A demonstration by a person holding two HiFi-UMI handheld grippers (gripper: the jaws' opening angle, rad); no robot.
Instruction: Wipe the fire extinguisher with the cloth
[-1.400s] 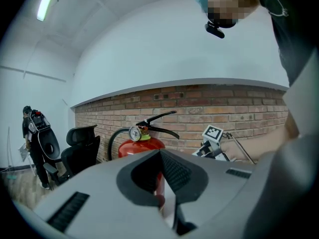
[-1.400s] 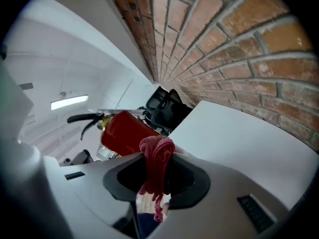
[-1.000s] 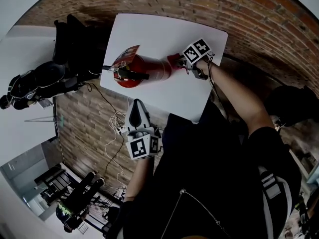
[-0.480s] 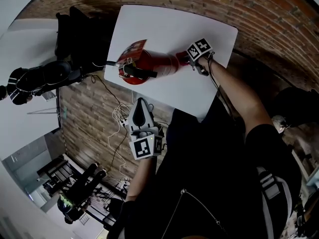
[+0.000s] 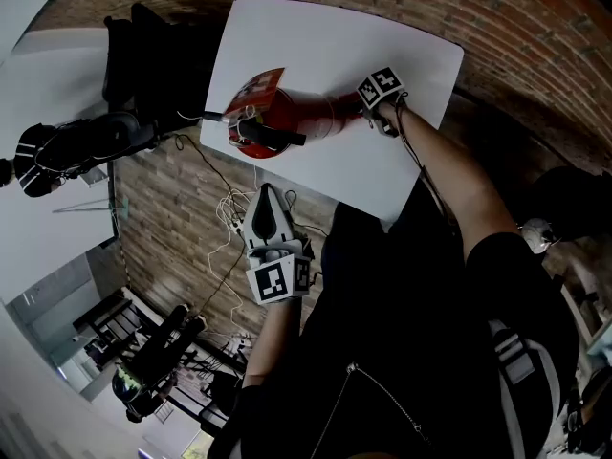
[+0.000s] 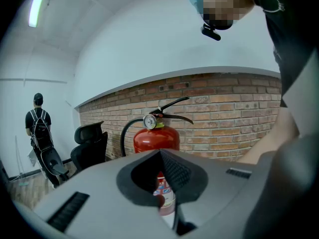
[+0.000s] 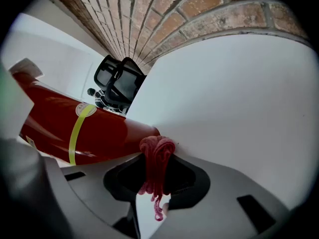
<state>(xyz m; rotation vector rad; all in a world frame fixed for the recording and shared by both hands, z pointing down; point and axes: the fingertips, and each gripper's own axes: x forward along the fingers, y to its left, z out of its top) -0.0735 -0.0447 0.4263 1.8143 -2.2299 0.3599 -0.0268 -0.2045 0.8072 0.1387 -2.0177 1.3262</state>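
We see right tool [image 7: 157, 169] clamped on red cloth [image 7: 157, 153]. Cloth touching lower body of fire extinguisher [image 7: 84, 128], upright on white bench [image 7: 239, 108]. Left tool [image 6: 162, 172] held off bench, tips seemingly together, empty, facing extinguisher.

Fire extinguisher [image 5: 287, 120]: red cylinder, standing upright on the white table [image 5: 316, 36]. The head carries a black lever handle, a round pressure gauge [image 6: 149, 121] and a black hose curving down one side. A yellow-green band [image 7: 76, 128] circles the body, and a printed label faces the left gripper view.

Cloth [image 7: 157, 156]: red, bunched into folds and clamped between the jaws of my right gripper [image 7: 155, 180]. Its upper end touches the extinguisher's body low down, near the base.
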